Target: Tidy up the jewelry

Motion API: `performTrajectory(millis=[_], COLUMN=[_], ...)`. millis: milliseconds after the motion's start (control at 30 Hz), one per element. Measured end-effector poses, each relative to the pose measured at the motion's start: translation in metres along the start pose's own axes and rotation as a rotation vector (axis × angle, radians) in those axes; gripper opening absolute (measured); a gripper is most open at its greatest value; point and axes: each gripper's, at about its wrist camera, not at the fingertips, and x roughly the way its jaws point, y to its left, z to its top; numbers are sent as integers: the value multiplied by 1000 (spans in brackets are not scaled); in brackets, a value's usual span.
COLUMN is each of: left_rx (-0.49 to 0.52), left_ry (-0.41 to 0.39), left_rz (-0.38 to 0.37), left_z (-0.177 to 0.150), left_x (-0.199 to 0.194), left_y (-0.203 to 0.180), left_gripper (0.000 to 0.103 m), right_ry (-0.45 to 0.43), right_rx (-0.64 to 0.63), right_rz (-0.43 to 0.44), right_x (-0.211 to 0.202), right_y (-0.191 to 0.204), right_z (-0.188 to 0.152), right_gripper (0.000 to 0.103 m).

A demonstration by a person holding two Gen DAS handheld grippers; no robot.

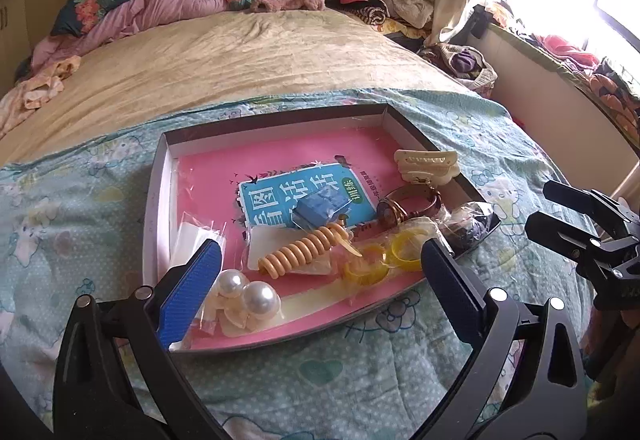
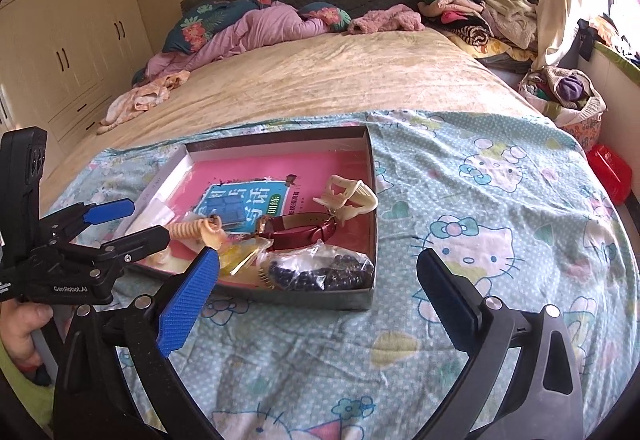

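Note:
A shallow box (image 1: 157,175) with a pink floor lies on the Hello Kitty blanket; it also shows in the right wrist view (image 2: 370,175). In it lie bagged pearl earrings (image 1: 248,298), an orange spiral hair tie (image 1: 302,250), yellow rings in a bag (image 1: 384,258), a blue eraser-like block (image 1: 322,205), a red-strapped watch (image 2: 298,230), a cream hair claw (image 2: 350,199) and a bag of dark beads (image 2: 320,272). My left gripper (image 1: 320,280) is open and empty over the box's near edge. My right gripper (image 2: 316,288) is open and empty just right of the box.
The box floor is a pink booklet with a blue label (image 1: 296,195). A beige bedspread (image 2: 304,79), pillows and heaps of clothes (image 2: 472,11) lie beyond. A laundry basket (image 2: 564,95) and a red object (image 2: 610,169) stand right of the bed.

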Motion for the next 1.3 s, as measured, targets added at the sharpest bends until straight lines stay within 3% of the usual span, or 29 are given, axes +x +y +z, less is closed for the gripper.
performTrajectory(millis=[500,900,1300], left_rx=[-62,-82,-80], left_ry=[-77,-90,-77], left_rz=[26,10,13], left_z=[-52,-94,-99], left_x=[-70,-94,-95], left_y=[-14,-24,-26], left_gripper=[93,93,93], right_ry=[-80,-67,-67], right_rx=[-52,-46,-35], right_rz=[39,53,46], right_x=[-80,-101,-105], right_y=[33,50,50], right_z=[-41,-80,-86], right_gripper=[98,99,99])
